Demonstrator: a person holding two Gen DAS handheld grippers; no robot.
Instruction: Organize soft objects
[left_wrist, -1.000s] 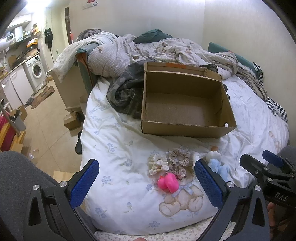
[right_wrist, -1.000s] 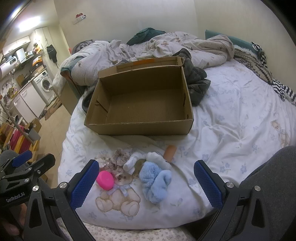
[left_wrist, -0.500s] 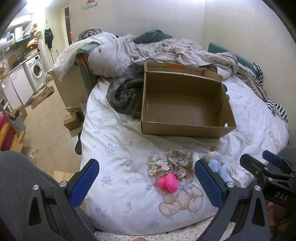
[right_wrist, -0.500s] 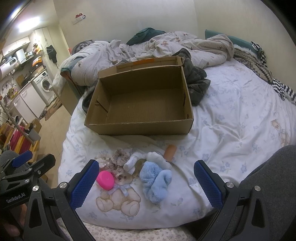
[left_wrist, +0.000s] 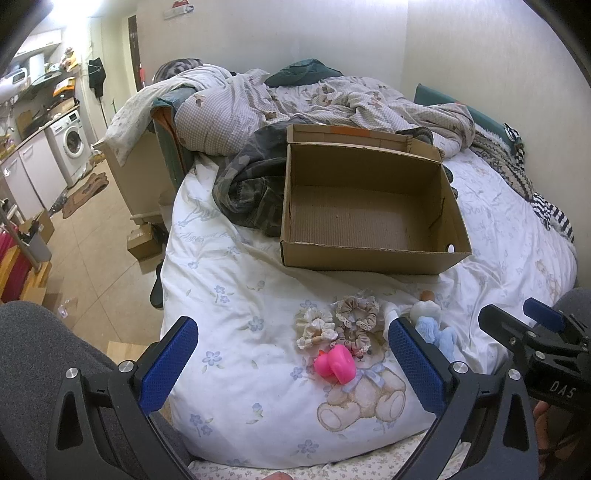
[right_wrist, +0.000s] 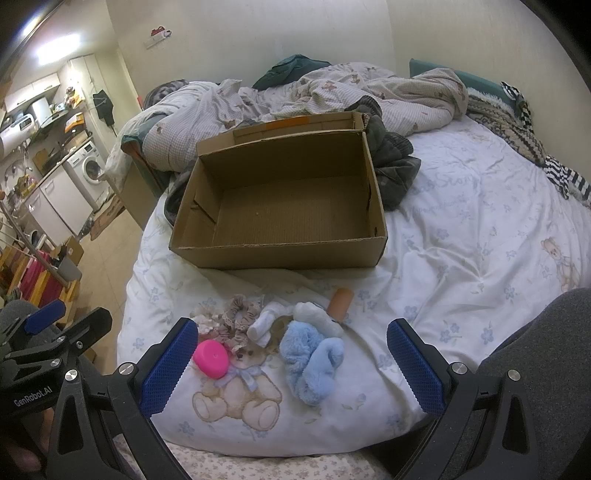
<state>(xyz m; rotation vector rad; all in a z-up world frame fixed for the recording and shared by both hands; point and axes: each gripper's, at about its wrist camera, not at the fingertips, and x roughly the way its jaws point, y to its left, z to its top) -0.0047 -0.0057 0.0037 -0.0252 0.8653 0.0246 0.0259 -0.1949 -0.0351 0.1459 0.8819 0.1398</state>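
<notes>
An empty cardboard box (left_wrist: 369, 254) (right_wrist: 280, 254) stands open on the bed. In front of it lies a small pile: cream and beige scrunchies (left_wrist: 338, 325) (right_wrist: 236, 319), a pink soft object (left_wrist: 338, 363) (right_wrist: 210, 358), a fluffy blue item (right_wrist: 310, 358) (left_wrist: 436, 334), white socks (right_wrist: 264, 325) and an orange-tan roll (right_wrist: 341, 301) (left_wrist: 427, 295). My left gripper (left_wrist: 291, 363) is open and empty, held near the bed's front edge before the pile. My right gripper (right_wrist: 291, 363) is open and empty, also short of the pile.
A white floral duvet (left_wrist: 240, 295) covers the bed. Crumpled blankets (left_wrist: 314, 96) and dark clothes (left_wrist: 251, 192) lie behind and left of the box. A wall runs along the right. Floor, a washing machine (left_wrist: 74, 142) and cabinets lie to the left.
</notes>
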